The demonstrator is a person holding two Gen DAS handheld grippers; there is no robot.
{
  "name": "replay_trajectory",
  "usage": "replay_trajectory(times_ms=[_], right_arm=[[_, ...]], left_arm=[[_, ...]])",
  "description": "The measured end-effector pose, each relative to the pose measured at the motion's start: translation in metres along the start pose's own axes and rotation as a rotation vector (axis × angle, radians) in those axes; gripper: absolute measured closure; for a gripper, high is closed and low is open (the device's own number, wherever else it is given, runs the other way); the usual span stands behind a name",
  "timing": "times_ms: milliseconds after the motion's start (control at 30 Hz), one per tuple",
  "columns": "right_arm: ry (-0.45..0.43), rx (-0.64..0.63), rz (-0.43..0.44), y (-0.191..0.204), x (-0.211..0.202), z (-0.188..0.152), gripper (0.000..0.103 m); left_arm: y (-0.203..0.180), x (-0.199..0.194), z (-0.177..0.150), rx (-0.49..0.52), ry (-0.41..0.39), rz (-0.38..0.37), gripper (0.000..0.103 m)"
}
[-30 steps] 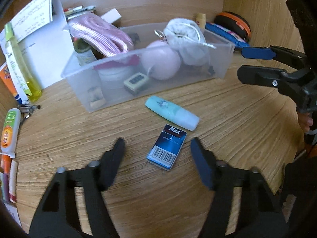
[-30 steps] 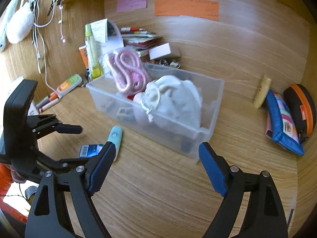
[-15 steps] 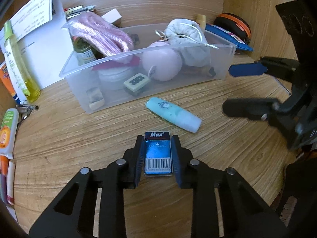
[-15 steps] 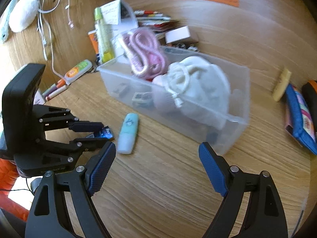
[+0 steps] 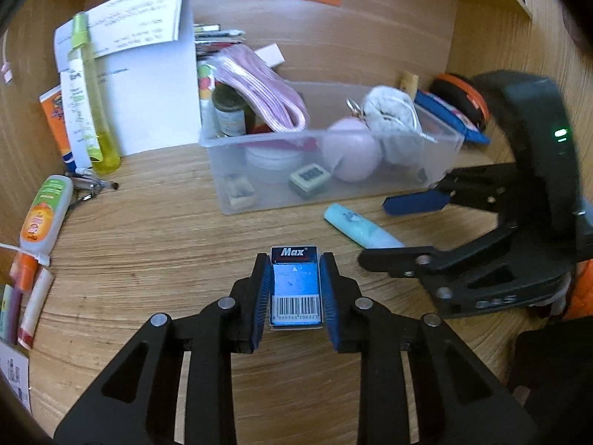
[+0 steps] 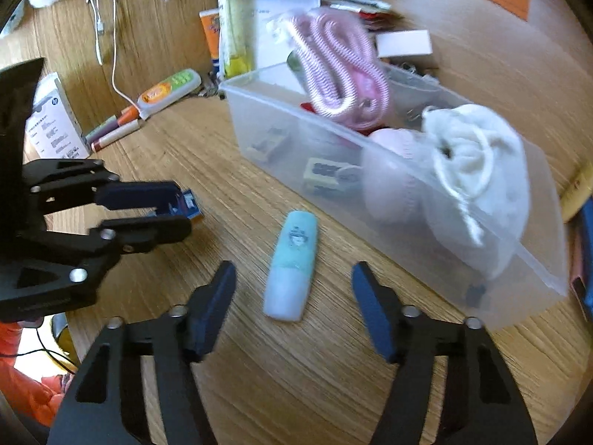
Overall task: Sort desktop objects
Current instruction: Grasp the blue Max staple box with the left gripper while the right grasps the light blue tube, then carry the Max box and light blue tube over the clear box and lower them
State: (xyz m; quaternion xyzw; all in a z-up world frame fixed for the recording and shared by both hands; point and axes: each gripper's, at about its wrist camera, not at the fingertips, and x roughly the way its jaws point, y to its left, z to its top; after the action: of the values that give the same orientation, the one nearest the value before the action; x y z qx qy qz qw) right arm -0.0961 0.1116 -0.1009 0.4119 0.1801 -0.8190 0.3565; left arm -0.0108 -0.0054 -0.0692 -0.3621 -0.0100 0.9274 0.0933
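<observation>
My left gripper [image 5: 294, 291] is shut on a small blue "Max" staple box [image 5: 295, 285], its pads pressed on both long sides, a little above the wooden desk. From the right wrist the same gripper [image 6: 163, 207] shows at the left with the blue box [image 6: 189, 202] between its fingers. A mint-green and white tube [image 6: 291, 265] lies on the desk between the fingers of my right gripper [image 6: 292, 293], whose jaws are closing and stand clear of its sides. In the left wrist view the tube [image 5: 361, 228] lies beside the right gripper [image 5: 400, 230].
A clear plastic bin [image 5: 443, 148] behind the tube holds a pink coiled cable [image 6: 341, 70], a white drawstring pouch [image 6: 478, 155], a pink ball [image 5: 350, 152] and small items. Bottles, pens and papers crowd the left and back [image 5: 85, 89]. Pouches lie at the right [image 5: 459, 111].
My left gripper closed on the staple box and lifted it slightly. My right gripper swung down over the mint tube and its jaws narrowed.
</observation>
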Motion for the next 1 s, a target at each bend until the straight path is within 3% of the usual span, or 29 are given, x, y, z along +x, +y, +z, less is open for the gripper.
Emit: replay_trajectory(times_ms=[433,600,1000], right_arm=[[0.013,0.010,-0.017,0.007,0.017,0.004,0.080],[0.010,0.042,0.070,0.010,0.015,0.005,0.080],[-0.085,0.042,0.013,0.008,-0.019,0.009,0.080]], left_arm=[[0.020,-0.014,-0.001,-0.064,-0.054,-0.031,0.077],[0.023,-0.017,0.003,-0.081,-0.073,-0.054,0.077],[0.021,-0.025,0.020,-0.081,-0.118,-0.065,0.077]])
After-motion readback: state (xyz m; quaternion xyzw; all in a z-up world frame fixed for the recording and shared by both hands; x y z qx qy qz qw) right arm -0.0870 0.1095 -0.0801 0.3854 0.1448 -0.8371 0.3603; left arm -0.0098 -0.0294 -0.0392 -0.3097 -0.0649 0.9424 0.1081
